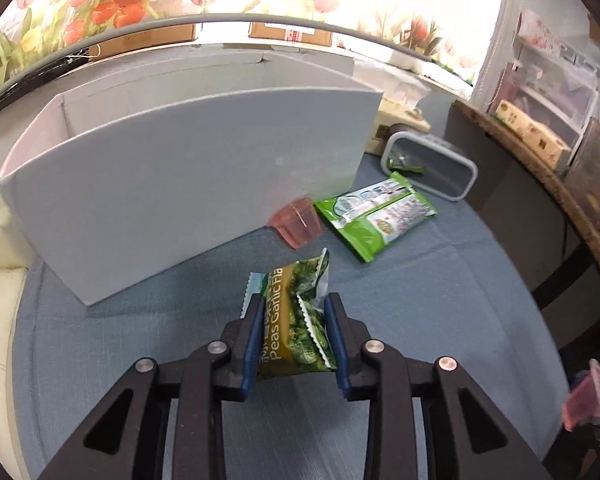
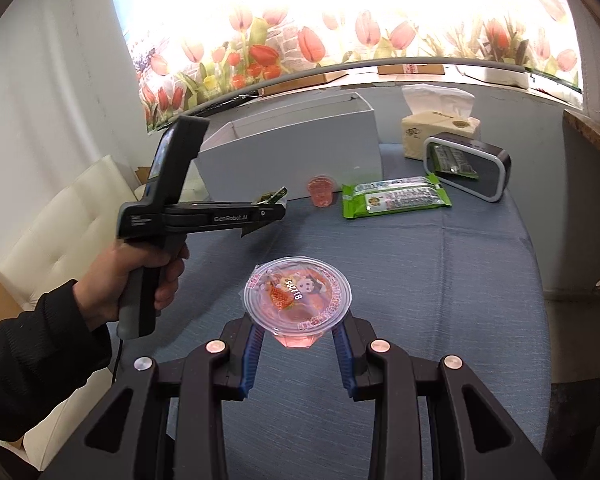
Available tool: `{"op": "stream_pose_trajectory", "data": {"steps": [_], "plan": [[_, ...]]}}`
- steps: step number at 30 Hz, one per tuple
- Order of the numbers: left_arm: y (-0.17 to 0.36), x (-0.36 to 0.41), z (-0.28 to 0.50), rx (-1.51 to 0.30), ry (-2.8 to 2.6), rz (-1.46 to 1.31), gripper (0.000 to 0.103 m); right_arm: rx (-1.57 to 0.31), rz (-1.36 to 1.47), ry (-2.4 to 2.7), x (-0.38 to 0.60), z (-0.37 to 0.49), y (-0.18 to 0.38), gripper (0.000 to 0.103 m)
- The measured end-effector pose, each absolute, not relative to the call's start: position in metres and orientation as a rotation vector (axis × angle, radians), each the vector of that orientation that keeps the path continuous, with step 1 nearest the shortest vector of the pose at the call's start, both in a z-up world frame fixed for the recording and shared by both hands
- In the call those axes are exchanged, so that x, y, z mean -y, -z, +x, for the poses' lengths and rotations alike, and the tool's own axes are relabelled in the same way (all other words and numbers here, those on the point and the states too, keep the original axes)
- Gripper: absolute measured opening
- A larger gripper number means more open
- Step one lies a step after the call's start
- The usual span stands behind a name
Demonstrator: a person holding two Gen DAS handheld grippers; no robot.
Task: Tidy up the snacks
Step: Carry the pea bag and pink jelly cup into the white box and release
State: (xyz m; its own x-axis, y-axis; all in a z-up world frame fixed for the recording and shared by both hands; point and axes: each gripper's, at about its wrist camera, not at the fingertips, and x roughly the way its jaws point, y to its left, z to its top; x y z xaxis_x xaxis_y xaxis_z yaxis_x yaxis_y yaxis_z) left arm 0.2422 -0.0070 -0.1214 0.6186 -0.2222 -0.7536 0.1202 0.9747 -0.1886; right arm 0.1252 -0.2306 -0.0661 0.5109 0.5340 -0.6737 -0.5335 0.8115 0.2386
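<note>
- The left gripper [image 1: 291, 322] is clamped on a small green foil packet of garlic peas [image 1: 296, 320], held clear above the blue cloth-covered table [image 1: 440, 320] and facing the long side of the open white cardboard box [image 1: 188, 184].
- The right gripper [image 2: 298, 334] is closed around a clear plastic jelly cup with a printed pink film lid [image 2: 297, 296], gripping the cup body under the rim, lid up (it appears lifted off the cloth, though I cannot be sure).
- Left on the table: a second small pink jelly cup [image 1: 298, 226] just beside the box's front wall, and a flat green-and-white snack packet [image 1: 376, 214] beside that.
- A dark lidded container with a pale rim [image 1: 430, 168] stands on its side farther back, near a tissue box [image 2: 440, 132].
- Judged step: both tools are loaded and mid-carry, so dropping off into the box looks next.
- That calls for raising each load over the box wall before letting go; the crinkly packet may snag on the rim.
</note>
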Motion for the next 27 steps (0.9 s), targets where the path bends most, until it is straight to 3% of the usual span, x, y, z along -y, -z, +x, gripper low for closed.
{"op": "stream_pose_trajectory", "data": {"steps": [13, 27], "plan": [[0.078, -0.009, 0.208, -0.819, 0.203, -0.155, 0.033, -0.827, -0.013, -0.679, 0.2, 0.134, 0.064, 0.035], [-0.01, -0.066, 0.25, -0.709, 0.156, -0.175, 0.033, -0.732, -0.12, -0.679, 0.093, 0.281, 0.002, 0.035]]}}
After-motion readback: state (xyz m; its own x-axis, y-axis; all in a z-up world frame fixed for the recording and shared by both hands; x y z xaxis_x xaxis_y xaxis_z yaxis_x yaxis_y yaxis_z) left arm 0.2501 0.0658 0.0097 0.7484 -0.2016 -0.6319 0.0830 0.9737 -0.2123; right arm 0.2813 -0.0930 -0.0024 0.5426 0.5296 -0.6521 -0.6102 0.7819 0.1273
